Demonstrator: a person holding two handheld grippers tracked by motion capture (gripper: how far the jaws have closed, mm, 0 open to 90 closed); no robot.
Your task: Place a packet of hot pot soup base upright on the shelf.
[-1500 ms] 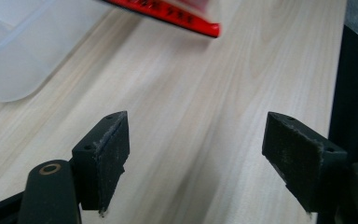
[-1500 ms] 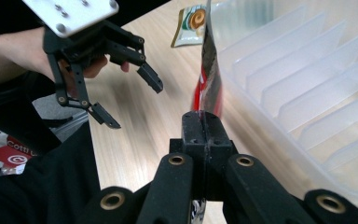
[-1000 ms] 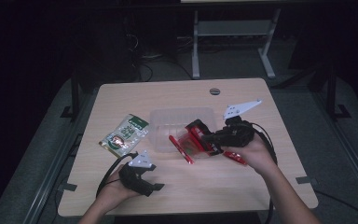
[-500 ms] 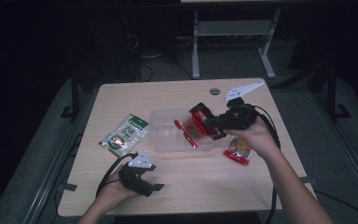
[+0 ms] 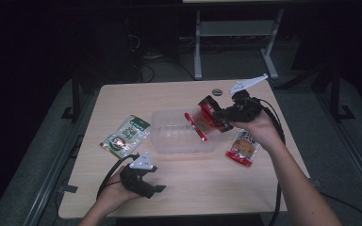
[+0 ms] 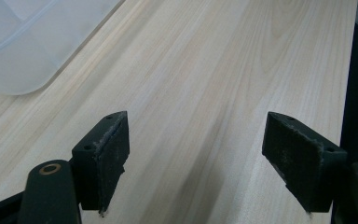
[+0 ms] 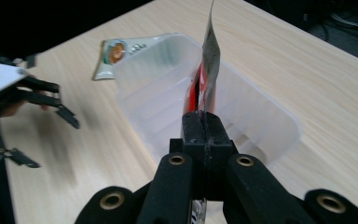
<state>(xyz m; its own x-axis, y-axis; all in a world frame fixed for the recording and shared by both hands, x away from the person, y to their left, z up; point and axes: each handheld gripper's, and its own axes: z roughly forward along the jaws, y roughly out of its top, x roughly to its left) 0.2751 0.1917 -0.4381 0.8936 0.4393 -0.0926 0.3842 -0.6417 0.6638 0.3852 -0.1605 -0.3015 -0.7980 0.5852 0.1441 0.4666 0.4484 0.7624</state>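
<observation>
Packet (image 5: 202,123), red foil, light and floppy, hangs over the clear tub (image 5: 179,136) with my right gripper (image 7: 204,122) jaws clamped on its edge seam, which I judge the safest hold. My left gripper (image 6: 196,154) rests on the counter (image 5: 207,183), jaws spread and empty.

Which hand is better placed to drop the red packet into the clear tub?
Right. The right gripper is shut on the red packet, holding it over the clear tub. The left gripper rests open on the table, near the tub's corner, holding nothing.

Black claw (image 5: 154,188), grey three-cornered plate (image 5: 141,161)
</observation>
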